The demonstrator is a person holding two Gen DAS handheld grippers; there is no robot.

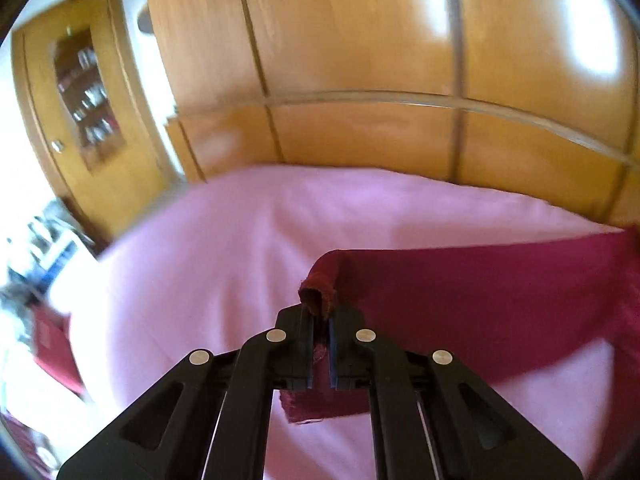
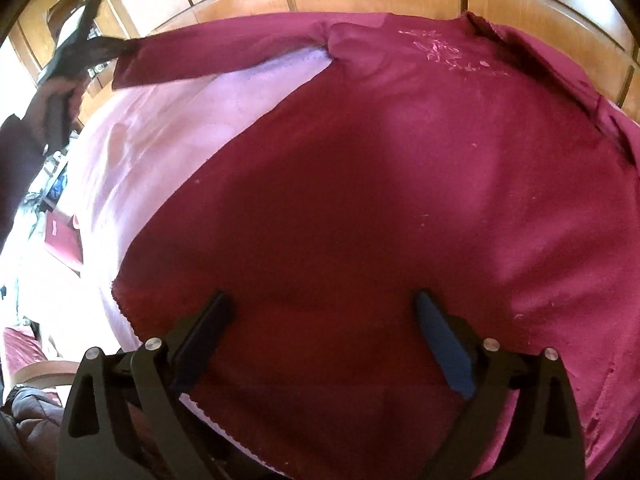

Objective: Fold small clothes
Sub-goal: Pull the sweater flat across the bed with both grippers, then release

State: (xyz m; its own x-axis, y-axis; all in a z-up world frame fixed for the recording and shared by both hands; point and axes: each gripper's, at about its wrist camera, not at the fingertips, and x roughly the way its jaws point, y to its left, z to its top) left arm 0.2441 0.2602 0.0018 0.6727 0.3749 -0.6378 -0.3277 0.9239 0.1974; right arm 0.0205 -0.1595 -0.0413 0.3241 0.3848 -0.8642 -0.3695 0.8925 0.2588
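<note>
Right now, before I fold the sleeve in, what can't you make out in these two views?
- Right sleeve of the red shirt: cut off by the right wrist view's edge.
- Shirt hem: hidden under the right tool.
- Embroidery on the chest: too small to read.
- Shirt body: cut off in the left wrist view, where the left tool pinches the cuff.

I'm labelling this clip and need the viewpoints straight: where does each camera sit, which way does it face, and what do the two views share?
Left wrist: on the left gripper, looking along its fingers over the pink sheet toward the wooden cupboards; its jaws are shut on the sleeve cuff.
Right wrist: on the right gripper, facing steeply down at the red top, jaws open; the hand holding the left gripper shows far left.
Shared: the red top's sleeve, sheet, cupboards.
</note>
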